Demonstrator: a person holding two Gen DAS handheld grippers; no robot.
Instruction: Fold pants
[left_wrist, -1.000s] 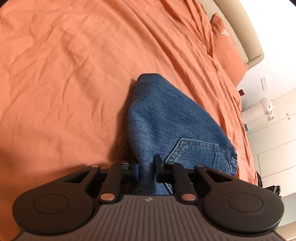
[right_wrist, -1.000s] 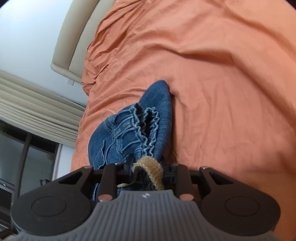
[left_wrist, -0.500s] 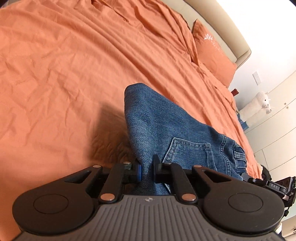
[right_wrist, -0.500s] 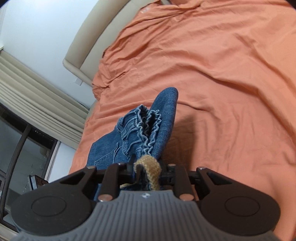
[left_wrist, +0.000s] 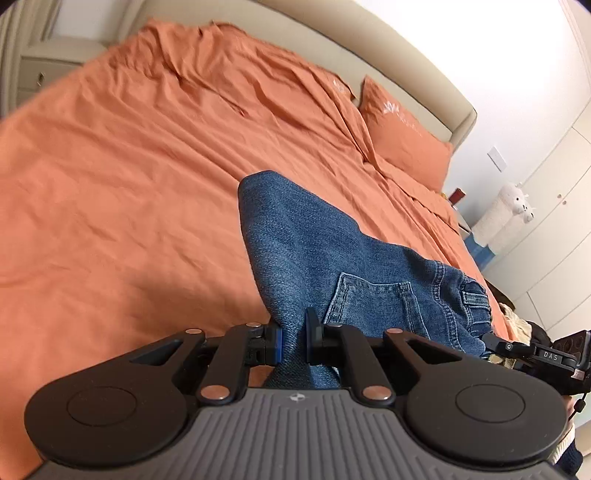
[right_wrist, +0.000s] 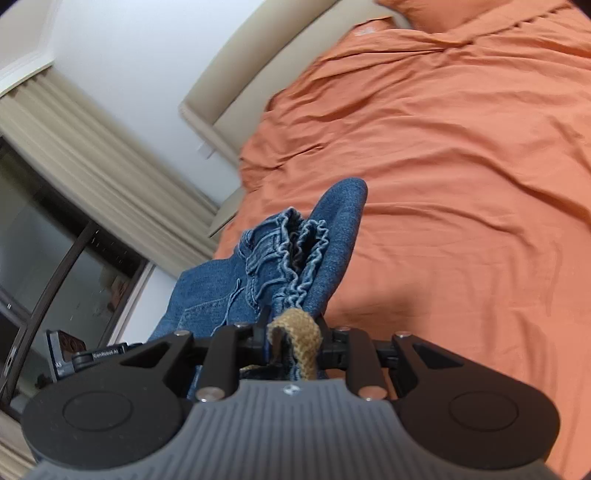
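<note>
Blue denim pants (left_wrist: 314, 243) hang folded between my two grippers above an orange bed (left_wrist: 129, 166). My left gripper (left_wrist: 293, 341) is shut on a fold of denim beside the back pocket (left_wrist: 373, 302). My right gripper (right_wrist: 295, 339) is shut on the ruffled elastic waistband (right_wrist: 299, 258), where a tan woven drawstring loop (right_wrist: 299, 332) sticks up between the jaws. In the right wrist view the pants (right_wrist: 332, 240) trail forward toward the bed. The other gripper shows at the edge of each view: the right one (left_wrist: 546, 354) and the left one (right_wrist: 85, 354).
The orange bedsheet (right_wrist: 461, 184) spreads wide ahead. An orange pillow (left_wrist: 402, 136) leans on the beige headboard (left_wrist: 369, 59). A white plush toy (left_wrist: 517, 203) and cupboards (left_wrist: 554, 240) stand to the right. Curtains (right_wrist: 92, 158) and a window (right_wrist: 55, 258) are on the left.
Both grippers have lifted and tilted up with the pants still held. The headboard, pillow and window have come further into view.
</note>
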